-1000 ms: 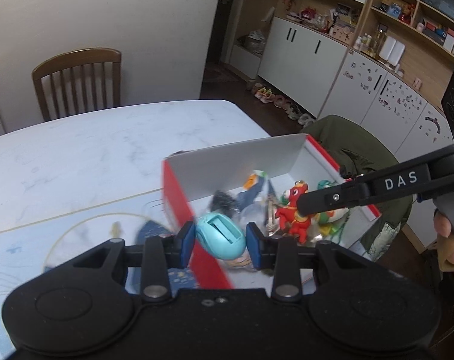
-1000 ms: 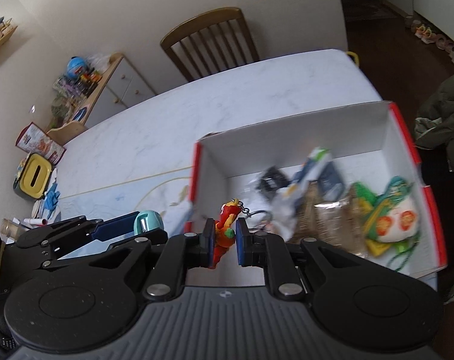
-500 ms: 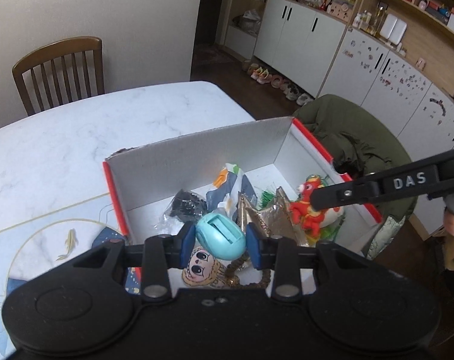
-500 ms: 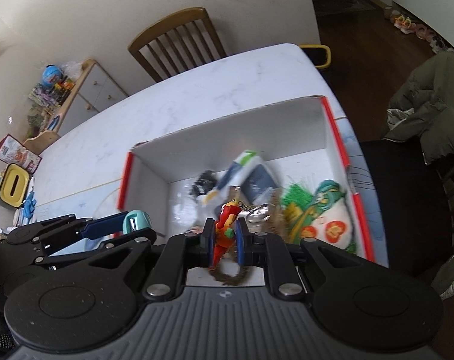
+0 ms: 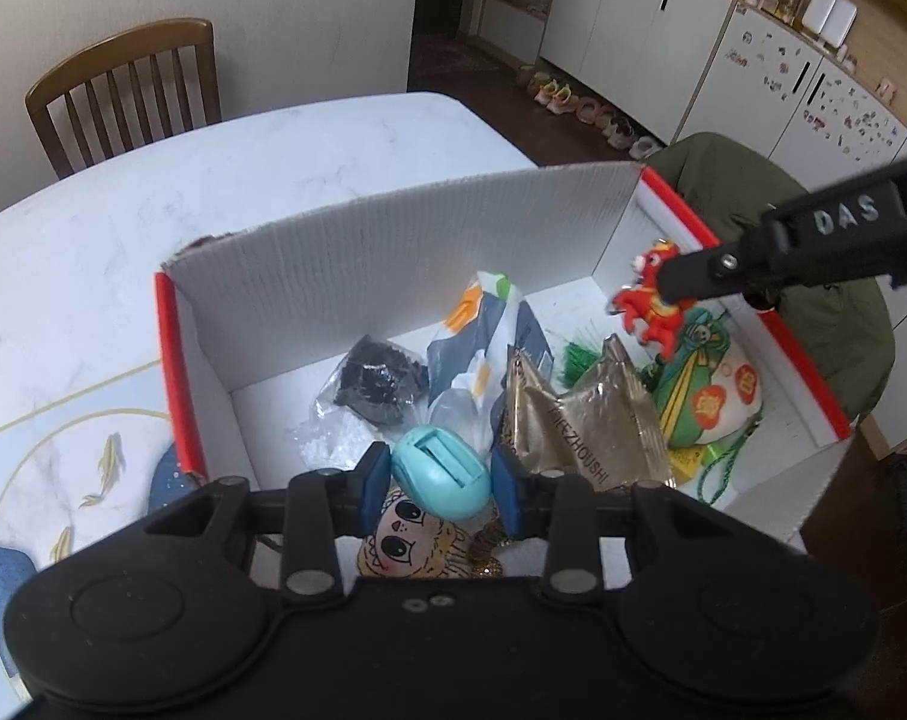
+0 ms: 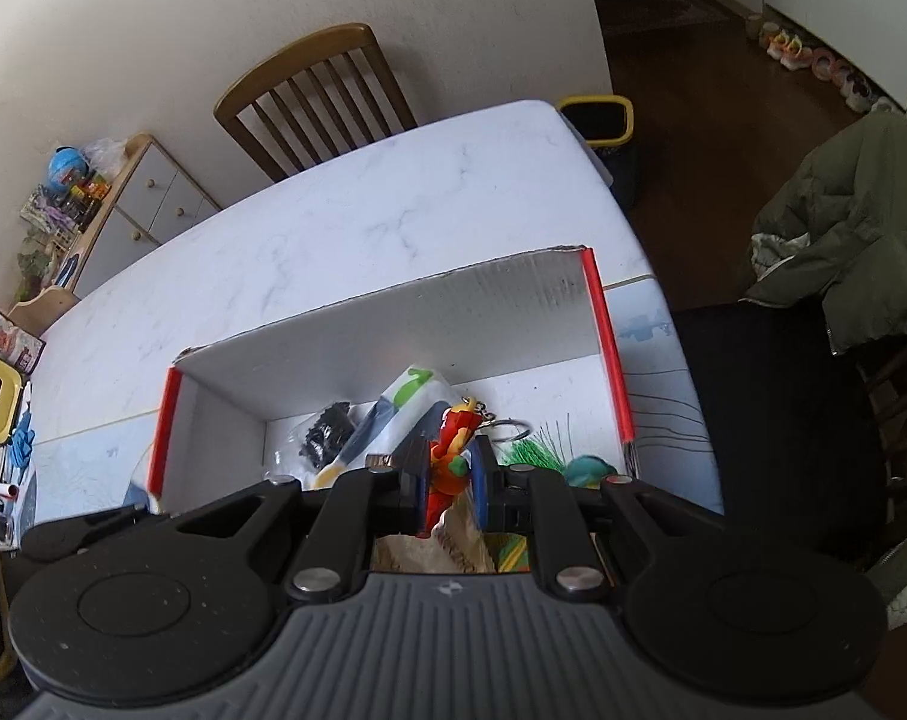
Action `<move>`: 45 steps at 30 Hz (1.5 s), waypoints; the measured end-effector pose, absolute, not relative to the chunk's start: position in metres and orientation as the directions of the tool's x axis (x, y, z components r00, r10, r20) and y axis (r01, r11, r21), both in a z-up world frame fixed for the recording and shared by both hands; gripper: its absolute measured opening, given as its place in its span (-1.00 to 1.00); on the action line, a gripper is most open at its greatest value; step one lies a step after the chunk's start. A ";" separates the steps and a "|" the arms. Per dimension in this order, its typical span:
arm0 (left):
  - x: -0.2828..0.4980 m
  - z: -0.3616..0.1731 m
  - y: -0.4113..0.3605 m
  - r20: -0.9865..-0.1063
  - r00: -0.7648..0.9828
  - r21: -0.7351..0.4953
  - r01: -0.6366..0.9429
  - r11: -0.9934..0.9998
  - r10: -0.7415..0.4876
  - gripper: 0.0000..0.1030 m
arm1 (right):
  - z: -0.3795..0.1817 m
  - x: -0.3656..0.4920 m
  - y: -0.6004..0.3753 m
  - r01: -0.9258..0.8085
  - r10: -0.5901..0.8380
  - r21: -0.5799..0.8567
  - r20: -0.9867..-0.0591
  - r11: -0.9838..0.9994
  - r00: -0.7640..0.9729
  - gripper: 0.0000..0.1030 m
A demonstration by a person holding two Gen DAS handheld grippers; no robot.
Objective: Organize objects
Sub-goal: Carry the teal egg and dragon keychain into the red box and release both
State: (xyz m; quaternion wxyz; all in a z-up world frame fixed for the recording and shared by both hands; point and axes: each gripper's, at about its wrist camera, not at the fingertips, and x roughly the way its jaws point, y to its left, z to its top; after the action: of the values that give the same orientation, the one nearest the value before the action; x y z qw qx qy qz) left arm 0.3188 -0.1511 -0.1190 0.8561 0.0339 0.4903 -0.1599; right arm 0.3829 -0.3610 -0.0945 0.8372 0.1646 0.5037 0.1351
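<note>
Toys in both grippers have travelled over the white box [image 5: 393,240] in the last second; a moment ago they hung short of its red-edged near-left wall, over the patterned mat on the table [image 5: 153,180]. That puts both at the drop stage, I'd say, nothing released yet.

On the left, the left gripper [image 5: 440,477] has its jaws pinching the teal egg-shaped toy [image 5: 440,474], now above the box's near end, over a cartoon-face doll [image 5: 405,537] and just beside a gold foil packet [image 5: 579,420]. Further in lie a black bundle in clear wrap [image 5: 375,384] and a white-and-blue bag [image 5: 483,342].

To the right, the right gripper [image 6: 447,471] keeps its jaws pressed on the red dragon keychain [image 6: 447,462], above the box's right side, over a green-and-white pouch [image 5: 705,402]. Spreading the jaws should finish both placements.
</note>
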 end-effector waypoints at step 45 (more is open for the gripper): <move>0.296 -0.117 -0.161 -0.851 0.479 -0.076 0.296 0.952 -0.217 0.46 | -0.092 0.357 -0.342 -0.221 0.452 0.395 -0.793 0.892 0.408 -0.11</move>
State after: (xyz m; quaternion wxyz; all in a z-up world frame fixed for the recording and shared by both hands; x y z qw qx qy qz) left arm 0.2964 -0.1612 -0.1173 0.8590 0.0408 0.4879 -0.1493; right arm 0.3567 -0.3417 -0.0923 0.8313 0.1146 0.5047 0.2026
